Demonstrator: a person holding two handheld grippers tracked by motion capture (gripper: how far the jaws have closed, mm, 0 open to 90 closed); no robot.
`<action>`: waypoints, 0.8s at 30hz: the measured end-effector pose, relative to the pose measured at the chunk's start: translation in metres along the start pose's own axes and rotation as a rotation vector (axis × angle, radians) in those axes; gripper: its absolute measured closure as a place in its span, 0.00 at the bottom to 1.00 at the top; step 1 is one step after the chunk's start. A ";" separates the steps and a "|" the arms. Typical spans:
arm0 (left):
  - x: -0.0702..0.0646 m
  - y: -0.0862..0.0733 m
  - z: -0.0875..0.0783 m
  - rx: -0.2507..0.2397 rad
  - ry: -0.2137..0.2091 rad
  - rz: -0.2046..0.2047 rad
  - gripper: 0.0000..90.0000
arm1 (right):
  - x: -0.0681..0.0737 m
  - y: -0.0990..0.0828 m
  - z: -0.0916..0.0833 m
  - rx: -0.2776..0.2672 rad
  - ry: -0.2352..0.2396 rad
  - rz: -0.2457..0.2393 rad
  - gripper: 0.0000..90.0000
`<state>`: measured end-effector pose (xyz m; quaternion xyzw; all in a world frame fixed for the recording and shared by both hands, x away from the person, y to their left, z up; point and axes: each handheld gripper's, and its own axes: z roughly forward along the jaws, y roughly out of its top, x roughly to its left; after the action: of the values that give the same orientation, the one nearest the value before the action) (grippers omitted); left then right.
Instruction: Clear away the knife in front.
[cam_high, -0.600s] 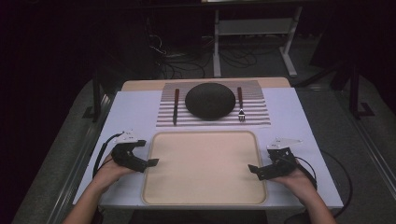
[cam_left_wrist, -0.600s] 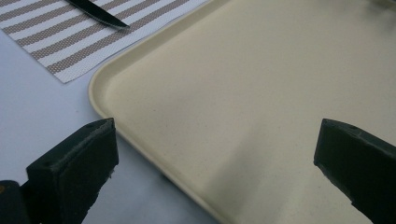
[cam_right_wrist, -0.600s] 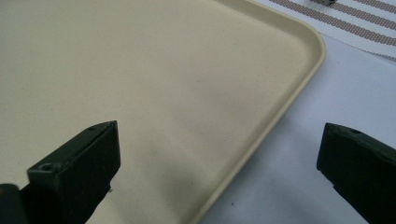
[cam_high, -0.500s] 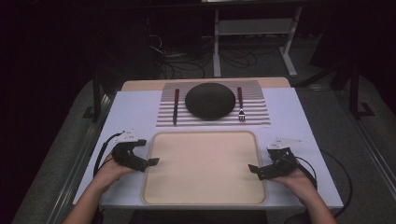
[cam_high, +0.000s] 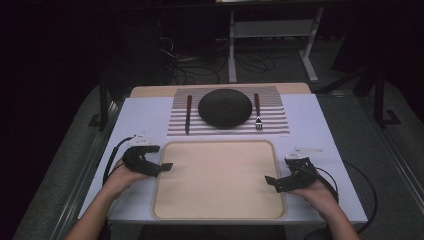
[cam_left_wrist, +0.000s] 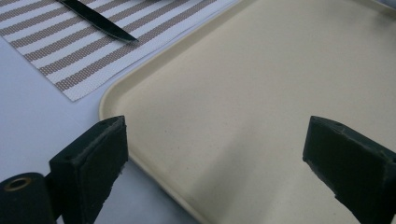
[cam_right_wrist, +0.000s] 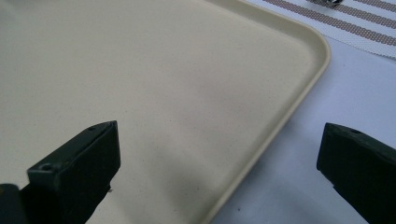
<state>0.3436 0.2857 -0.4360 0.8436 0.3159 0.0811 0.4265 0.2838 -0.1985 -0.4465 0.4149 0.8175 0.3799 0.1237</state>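
Cream plastic, the tray lies flat on the tabletop. It looks stiff, light and smooth. The left hand-held gripper and right hand-held gripper gape wide over its side rims, the best holds.

Left gripper and right gripper both gape wide.

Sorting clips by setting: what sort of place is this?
Probably a lab or studio with a mock dining setup: a tray and placemat on a table, with cables and a metal stand on the dark floor behind.
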 end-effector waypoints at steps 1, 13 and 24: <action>0.001 0.001 0.000 -0.002 0.000 0.001 0.10 | 0.000 0.000 0.000 -0.001 0.001 0.001 0.00; 0.011 0.010 0.003 -0.023 0.020 -0.028 0.24 | 0.000 0.001 0.000 -0.004 0.005 0.006 0.00; 0.018 0.022 0.013 -0.027 0.022 -0.033 0.46 | 0.000 0.001 -0.001 -0.009 0.006 0.010 0.00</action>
<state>0.3729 0.2780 -0.4292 0.8316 0.3332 0.0874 0.4357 0.2841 -0.1987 -0.4452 0.4171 0.8140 0.3856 0.1212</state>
